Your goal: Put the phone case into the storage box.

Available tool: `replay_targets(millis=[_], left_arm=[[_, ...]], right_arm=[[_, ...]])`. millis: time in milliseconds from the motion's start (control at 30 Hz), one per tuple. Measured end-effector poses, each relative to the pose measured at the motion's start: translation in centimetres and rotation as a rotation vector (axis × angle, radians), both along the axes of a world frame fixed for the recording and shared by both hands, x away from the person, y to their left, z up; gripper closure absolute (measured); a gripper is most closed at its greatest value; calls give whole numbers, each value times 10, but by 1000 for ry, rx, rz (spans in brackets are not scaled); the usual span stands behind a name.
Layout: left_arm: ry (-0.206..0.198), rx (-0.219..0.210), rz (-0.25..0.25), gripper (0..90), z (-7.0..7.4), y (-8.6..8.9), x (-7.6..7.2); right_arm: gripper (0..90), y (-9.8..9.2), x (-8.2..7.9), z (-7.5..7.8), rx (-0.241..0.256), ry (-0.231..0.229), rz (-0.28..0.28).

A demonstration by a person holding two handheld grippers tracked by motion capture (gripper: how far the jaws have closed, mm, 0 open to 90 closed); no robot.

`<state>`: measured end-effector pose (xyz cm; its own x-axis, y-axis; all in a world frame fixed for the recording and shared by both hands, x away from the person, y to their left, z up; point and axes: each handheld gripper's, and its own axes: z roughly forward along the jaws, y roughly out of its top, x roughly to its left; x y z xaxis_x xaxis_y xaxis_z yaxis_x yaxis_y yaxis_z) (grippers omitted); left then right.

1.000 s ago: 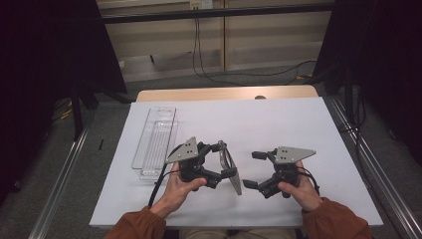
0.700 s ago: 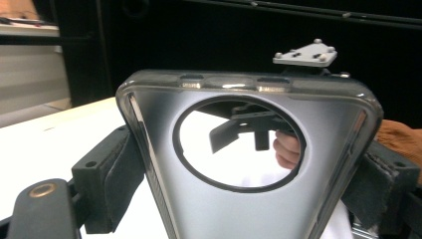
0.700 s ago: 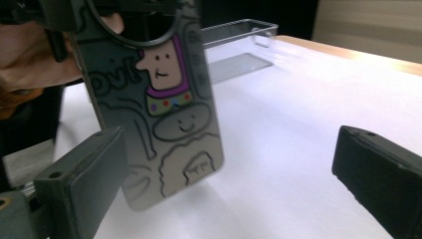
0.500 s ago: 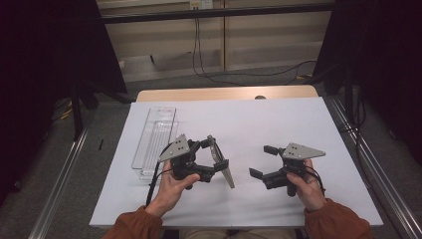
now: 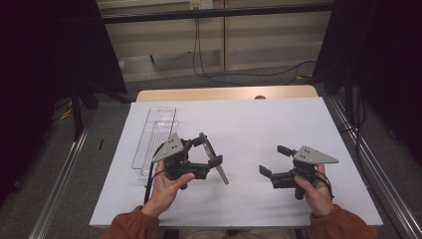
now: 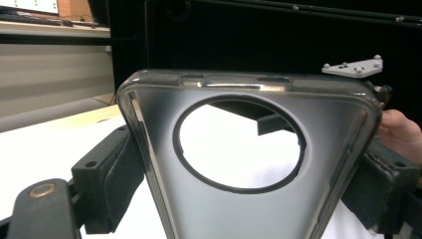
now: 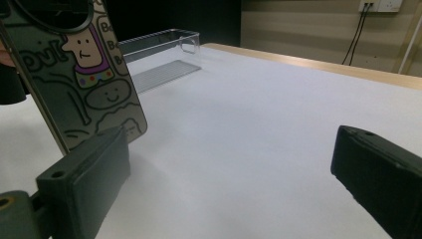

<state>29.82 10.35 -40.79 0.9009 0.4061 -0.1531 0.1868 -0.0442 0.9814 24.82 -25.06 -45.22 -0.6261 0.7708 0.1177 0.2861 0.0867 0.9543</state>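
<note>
High view shows the left gripper (image 5: 213,149) at about 8 o'clock on the white table sheet (image 5: 249,124), pinching a smoky translucent phone case with a large round camera cut-out (image 5: 219,168) across its width. The case hangs tilted, its lower end close to the sheet; whether it touches cannot be told. In the left gripper view the case (image 6: 249,164) sits between the two padded jaws, its inner side toward the camera, with slim button slots along the top rim. In the right gripper view its outer face (image 7: 84,84) carries cartoon figures, a purple collar and outlined lettering.

The right gripper (image 5: 273,162) is held at about 4 o'clock, well apart from the case, with its jaws spread and nothing between them.

A clear plastic rectangular tray (image 5: 154,139) lies at about 10 o'clock, just beside the left gripper. From the centre out to 12 and 2 o'clock the sheet lies bare to its far edge, where a strip of the pale wooden tabletop (image 5: 229,93) shows. The sheet's right edge runs near a metal rail (image 5: 368,164).
</note>
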Motion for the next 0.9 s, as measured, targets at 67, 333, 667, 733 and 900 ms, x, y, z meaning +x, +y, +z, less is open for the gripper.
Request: replay_targets(millis=[67,333,667,733,900], left_arm=[[2,-1,12,136,0,1,0],[10,15,58,135,3,4,-1],[12,26,103,135,8,11,1],[19,12,129,135,8,11,0],[23,27,148,135,11,15,1]], right_arm=[[11,-4,-3,0,-8,-7,-12],[5,-20,-13,-2,5,-26,-70],[5,-34,-29,-4,-27,-43,-135],[4,-38,-31,-5,-32,-41,-138],[5,-43,-37,-6,-23,-42,-179]])
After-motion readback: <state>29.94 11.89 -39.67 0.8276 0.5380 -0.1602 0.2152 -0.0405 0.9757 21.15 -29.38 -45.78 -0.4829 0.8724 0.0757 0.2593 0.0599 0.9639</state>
